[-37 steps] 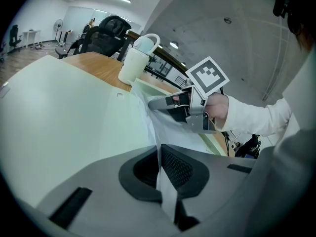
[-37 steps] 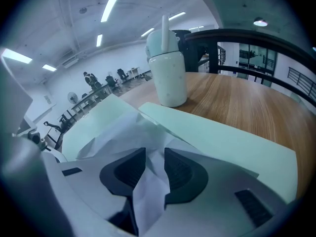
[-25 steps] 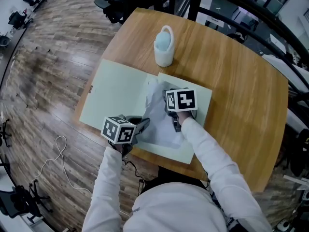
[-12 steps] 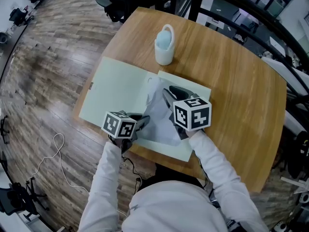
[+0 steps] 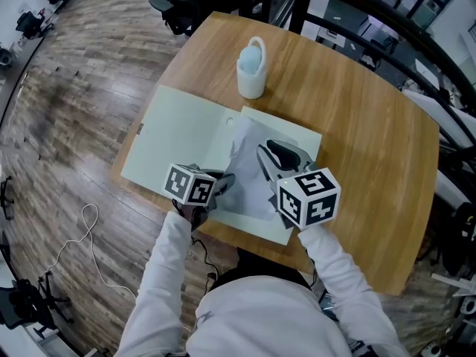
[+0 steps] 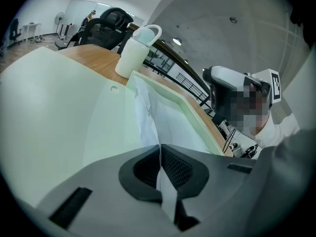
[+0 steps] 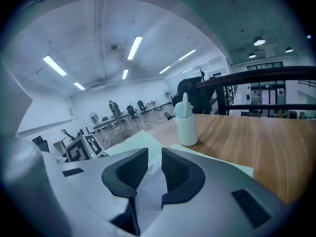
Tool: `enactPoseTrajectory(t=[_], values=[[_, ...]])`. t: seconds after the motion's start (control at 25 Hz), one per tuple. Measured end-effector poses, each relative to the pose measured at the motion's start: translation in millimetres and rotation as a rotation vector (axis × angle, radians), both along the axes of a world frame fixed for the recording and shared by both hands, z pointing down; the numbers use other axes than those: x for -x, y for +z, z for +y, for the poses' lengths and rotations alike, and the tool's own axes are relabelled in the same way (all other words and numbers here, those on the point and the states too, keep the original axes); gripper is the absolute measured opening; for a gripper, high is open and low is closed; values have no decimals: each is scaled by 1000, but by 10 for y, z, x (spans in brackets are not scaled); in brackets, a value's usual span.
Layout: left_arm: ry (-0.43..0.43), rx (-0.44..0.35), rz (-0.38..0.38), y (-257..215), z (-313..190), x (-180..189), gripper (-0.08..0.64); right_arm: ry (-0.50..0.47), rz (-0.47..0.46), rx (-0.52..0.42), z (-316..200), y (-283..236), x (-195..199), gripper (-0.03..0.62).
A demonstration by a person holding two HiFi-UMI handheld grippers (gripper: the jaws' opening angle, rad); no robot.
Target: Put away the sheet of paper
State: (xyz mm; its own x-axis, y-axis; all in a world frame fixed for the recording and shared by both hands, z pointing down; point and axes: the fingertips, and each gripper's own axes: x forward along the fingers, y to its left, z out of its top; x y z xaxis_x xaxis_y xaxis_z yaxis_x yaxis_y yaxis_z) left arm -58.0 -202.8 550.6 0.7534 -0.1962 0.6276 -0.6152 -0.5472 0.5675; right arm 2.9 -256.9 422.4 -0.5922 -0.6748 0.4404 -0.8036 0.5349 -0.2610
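Lifted up and back toward the person since a second ago, clear of the sheet of paper [image 5: 249,175]: right gripper [image 5: 277,157], its fingers just drawn closer from a wider spread, apart even so, nothing between them. Left gripper [image 5: 225,179] unmoved.

From the head view:
- Sheet white, creased and rumpled, lying on the right leaf of an open pale green folder [image 5: 178,136].
- Most of it below and ahead of the right fingers, its near left edge caught at the left fingertips.
- White bottle [image 5: 251,69] with a loop handle well beyond both pairs of fingers, upright on the wooden table [image 5: 364,117].

From the left gripper view:
- Left gripper [image 6: 159,152] with fingers together, clamped on the sheet's edge.
- Thin white strip of sheet [image 6: 168,127] running down between the ribbed pads.
- Just ahead of the fingertips, paper heaped in a crumpled ridge over the folder [image 6: 59,107].
- Bottle [image 6: 136,53] far ahead.

From the right gripper view:
- Right gripper [image 7: 154,157] with fingers apart and pads bare.
- Wrinkled sheet [image 7: 150,194] seen below through the gap, clear of both pads.
- Bottle [image 7: 186,125] ahead, a little right of the fingertips.
- Folder [image 7: 136,141] ahead to the left.
- Table [image 7: 256,137] to the right.
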Motion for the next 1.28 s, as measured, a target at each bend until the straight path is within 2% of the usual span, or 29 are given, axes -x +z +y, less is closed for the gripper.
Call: enactPoseTrajectory(t=[0.32, 0.64, 0.84, 1.12, 1.28], values=[[17, 11, -27, 46, 21, -97, 17, 2, 1, -14, 220, 1, -42, 104], [67, -12, -106, 144, 65, -106, 18, 10, -18, 0, 334, 66, -34, 103], [72, -52, -151, 131, 79, -136, 25, 14, -22, -1, 388, 36, -50, 103], [52, -131, -224, 107, 84, -61, 113, 22, -30, -6, 449, 3, -61, 102], [10, -182, -226, 38, 28, -19, 129, 44, -38, -9, 455, -12, -117, 101]])
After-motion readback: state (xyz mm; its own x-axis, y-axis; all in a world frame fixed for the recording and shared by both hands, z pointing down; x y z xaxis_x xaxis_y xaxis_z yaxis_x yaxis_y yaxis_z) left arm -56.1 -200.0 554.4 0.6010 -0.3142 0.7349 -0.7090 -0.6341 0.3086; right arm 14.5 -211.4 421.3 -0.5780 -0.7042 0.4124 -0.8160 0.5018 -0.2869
